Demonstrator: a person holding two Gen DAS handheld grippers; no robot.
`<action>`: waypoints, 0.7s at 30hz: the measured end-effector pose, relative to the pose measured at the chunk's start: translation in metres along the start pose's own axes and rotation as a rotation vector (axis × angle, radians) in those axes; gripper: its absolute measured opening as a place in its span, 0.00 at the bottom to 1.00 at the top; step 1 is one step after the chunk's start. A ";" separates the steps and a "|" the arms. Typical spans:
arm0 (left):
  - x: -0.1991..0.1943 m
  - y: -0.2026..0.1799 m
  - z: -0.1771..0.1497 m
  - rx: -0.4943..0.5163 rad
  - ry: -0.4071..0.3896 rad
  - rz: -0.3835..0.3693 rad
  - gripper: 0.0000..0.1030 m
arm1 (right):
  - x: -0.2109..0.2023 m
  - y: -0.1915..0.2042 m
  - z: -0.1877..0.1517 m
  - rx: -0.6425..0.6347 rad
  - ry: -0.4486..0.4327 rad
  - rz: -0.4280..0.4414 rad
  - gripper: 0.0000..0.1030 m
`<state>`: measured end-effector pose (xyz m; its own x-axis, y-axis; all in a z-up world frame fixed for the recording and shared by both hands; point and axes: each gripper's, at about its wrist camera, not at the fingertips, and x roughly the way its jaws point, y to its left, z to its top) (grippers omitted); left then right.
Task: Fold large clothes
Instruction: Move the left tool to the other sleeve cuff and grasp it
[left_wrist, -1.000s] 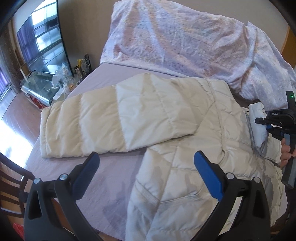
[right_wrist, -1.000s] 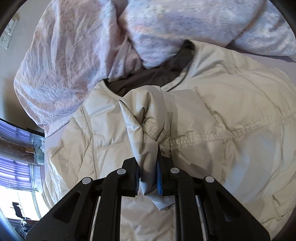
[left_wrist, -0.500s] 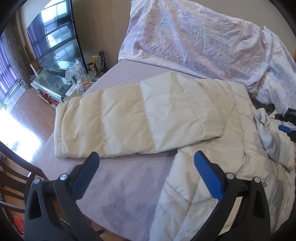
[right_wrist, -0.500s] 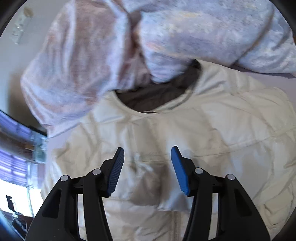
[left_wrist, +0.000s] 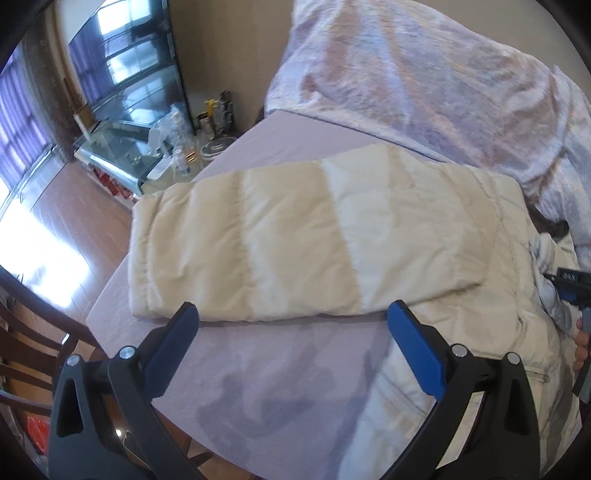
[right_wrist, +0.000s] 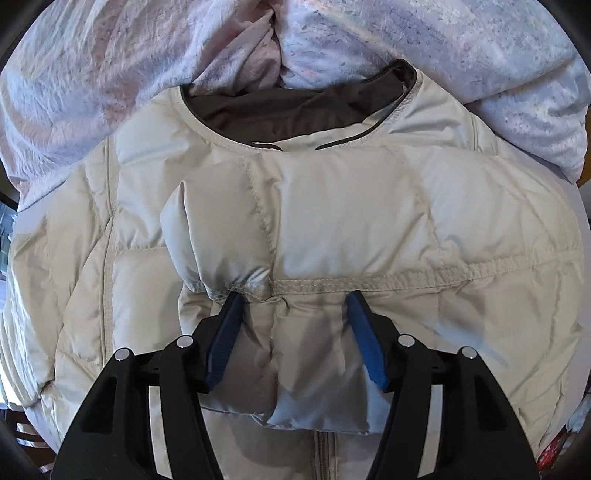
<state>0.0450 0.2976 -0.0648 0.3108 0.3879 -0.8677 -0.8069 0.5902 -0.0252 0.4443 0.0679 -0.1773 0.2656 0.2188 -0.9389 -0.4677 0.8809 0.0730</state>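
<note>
A cream puffer jacket (right_wrist: 369, 221) lies face up on the bed, its dark-lined collar (right_wrist: 295, 107) toward the pillows. One sleeve end (right_wrist: 314, 369) is folded onto the chest and lies loose between the pads of my right gripper (right_wrist: 293, 306), whose jaws are opening and do not press on it. The other sleeve (left_wrist: 295, 240) stretches out flat to the left. My left gripper (left_wrist: 291, 317) hovers wide open over the lilac sheet (left_wrist: 277, 387), just short of that sleeve's near edge, with nothing between its fingers. The right gripper (left_wrist: 569, 291) and a hand show at the right edge.
A crumpled floral duvet (left_wrist: 424, 81) is heaped at the head of the bed, touching the collar. A glass side table (left_wrist: 177, 147) with bottles stands beyond the bed's left edge. A wooden chair (left_wrist: 22, 332) is at the near left corner.
The right gripper let go of the sleeve end, which dropped onto the chest, and sank closer to the jacket. The left gripper slid left, toward the outstretched sleeve.
</note>
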 end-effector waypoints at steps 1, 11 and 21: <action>0.002 0.006 0.002 -0.013 0.003 0.001 0.98 | 0.001 -0.001 0.000 0.000 0.002 0.006 0.60; 0.037 0.111 0.028 -0.237 0.042 -0.029 0.98 | 0.003 -0.009 -0.002 -0.006 0.008 0.026 0.61; 0.070 0.136 0.032 -0.280 0.071 -0.103 0.88 | 0.002 -0.013 0.001 -0.007 0.009 0.021 0.61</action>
<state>-0.0264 0.4276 -0.1128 0.3703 0.2794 -0.8859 -0.8830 0.4019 -0.2424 0.4519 0.0569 -0.1797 0.2480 0.2337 -0.9401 -0.4790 0.8731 0.0907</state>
